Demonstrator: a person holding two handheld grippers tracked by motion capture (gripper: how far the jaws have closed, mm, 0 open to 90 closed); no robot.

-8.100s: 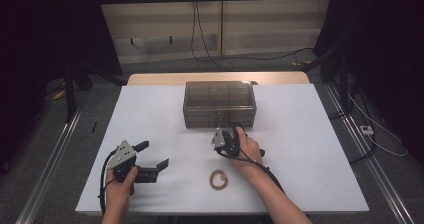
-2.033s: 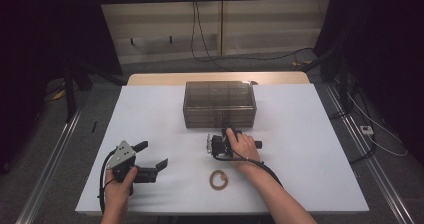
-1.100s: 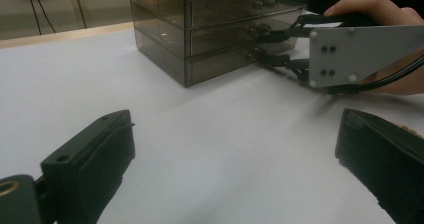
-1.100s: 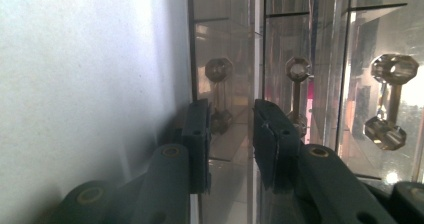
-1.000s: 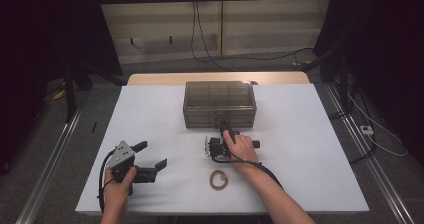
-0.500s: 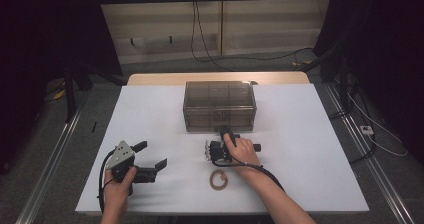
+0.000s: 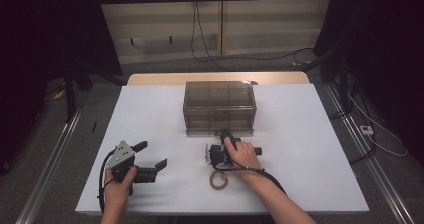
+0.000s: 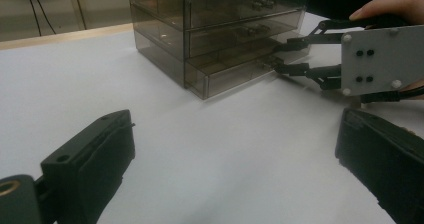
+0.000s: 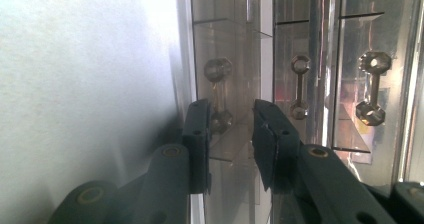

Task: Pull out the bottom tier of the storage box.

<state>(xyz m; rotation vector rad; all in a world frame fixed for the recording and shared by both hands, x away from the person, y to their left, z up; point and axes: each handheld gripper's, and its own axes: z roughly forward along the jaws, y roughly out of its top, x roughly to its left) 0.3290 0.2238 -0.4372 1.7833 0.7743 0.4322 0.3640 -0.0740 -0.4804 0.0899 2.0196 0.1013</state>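
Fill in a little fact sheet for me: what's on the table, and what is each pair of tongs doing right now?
Table: white table
Main object: smoky clear drawer chest, three drawers stacked
Right tongs: turned on their side at the bottom drawer, jaws narrowly parted either side of its handle; whether they press it I cannot tell
Bottom drawer: stands slightly out from the chest front
Left tongs: jaws wide open, nothing between them, apart from the chest
Other item: tan ring lying on the table near the right hand
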